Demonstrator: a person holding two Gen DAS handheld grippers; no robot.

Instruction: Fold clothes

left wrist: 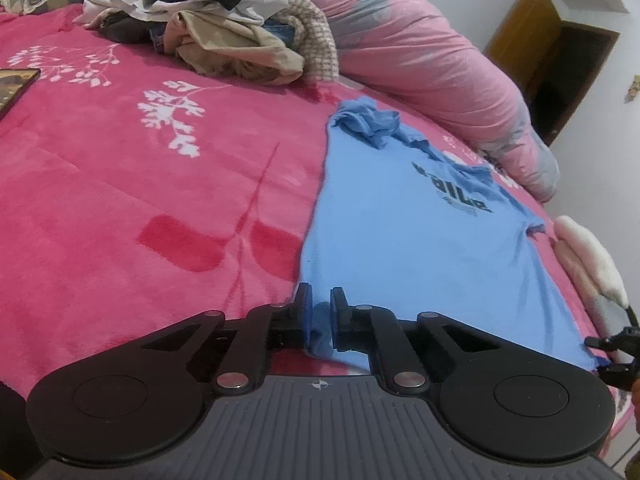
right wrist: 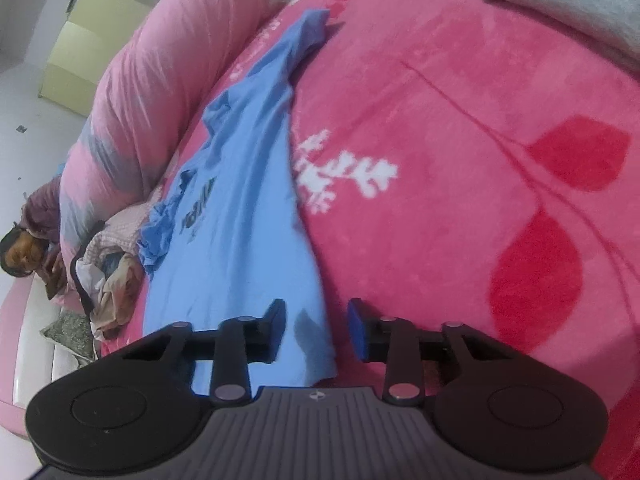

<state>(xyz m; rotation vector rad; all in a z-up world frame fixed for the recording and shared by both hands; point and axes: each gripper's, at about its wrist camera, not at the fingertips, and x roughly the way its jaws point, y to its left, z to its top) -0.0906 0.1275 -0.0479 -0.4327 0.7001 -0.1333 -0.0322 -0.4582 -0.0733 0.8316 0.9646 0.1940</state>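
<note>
Plainly, the blue T-shirt (left wrist: pixel 400 236) lies spread on the pink bed blanket (left wrist: pixel 120 200), its hem toward the cameras and its collar end bunched at about one o'clock in the left wrist view, near the rolled pink duvet (left wrist: pixel 420 60). A heap of unfolded clothes (left wrist: pixel 224 20) sits at about eleven o'clock, well apart from the shirt.

The left tongs (left wrist: pixel 321 312) are pinched nearly closed on a gathered fold of the shirt's hem corner, blue cloth showing between the pads. The right tongs (right wrist: pixel 316 328) stand partly open, straddling the other hem corner; cloth lies between the fingers, but the pads do not press it.

This shirt looks light, thin and limp. It should drape and sag from any single hold, and it may drag on the fleecy blanket rather than slide. Two corners of the same edge seem the sensible hold, pinched deep enough to catch both layers, so the hem lifts as a straight line. A shallow nip could slip off.
</note>
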